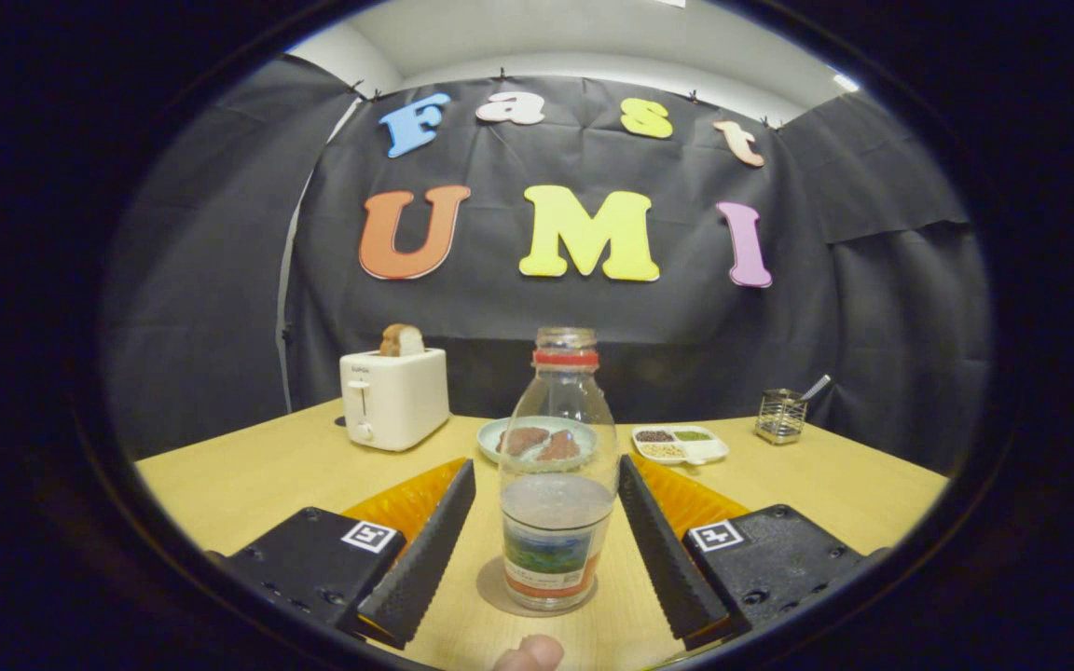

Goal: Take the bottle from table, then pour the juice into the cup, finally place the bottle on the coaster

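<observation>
A clear, uncapped bottle [557,466] with a red ring at its neck and a coloured label stands upright on the wooden table [248,475]. Liquid fills about its lower third. It rests on a thin round brownish coaster [492,589] whose edge shows around its base. My gripper [546,464] is open, one finger on each side of the bottle, with a gap between each pad and the glass.
Beyond the bottle sit a pale plate [490,434] with brown food, a white toaster [394,399] holding a slice of bread, a divided dish [680,445] of grains and a metal mesh holder [779,416]. A person's fingertip [528,654] shows behind the fingers.
</observation>
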Demonstrator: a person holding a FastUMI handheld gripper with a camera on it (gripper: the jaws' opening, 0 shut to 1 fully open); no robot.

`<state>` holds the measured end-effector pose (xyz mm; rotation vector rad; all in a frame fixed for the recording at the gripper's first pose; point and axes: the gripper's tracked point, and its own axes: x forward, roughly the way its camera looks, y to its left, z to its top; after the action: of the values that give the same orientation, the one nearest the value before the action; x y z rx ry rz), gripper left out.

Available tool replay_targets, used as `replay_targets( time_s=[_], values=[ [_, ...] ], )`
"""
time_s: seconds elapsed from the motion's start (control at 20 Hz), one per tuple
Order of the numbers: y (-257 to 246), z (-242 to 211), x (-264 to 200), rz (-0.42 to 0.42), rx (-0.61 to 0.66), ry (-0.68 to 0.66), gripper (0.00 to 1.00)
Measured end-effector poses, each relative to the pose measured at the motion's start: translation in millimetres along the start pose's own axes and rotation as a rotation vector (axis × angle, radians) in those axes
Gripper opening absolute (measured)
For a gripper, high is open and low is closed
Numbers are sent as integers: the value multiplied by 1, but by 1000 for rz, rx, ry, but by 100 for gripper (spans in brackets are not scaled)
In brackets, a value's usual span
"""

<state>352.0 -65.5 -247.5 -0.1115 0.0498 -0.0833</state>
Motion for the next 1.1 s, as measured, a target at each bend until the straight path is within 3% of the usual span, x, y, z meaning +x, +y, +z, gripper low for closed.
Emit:
replay_targets(
  time_s=[0.3,0.75,1.1],
  values=[
    [3,65,-52,12,28,-54,98],
    [-21,116,-163,9,102,-68,98],
    [-50,141,-235,-29,64,-45,98]
  ],
)
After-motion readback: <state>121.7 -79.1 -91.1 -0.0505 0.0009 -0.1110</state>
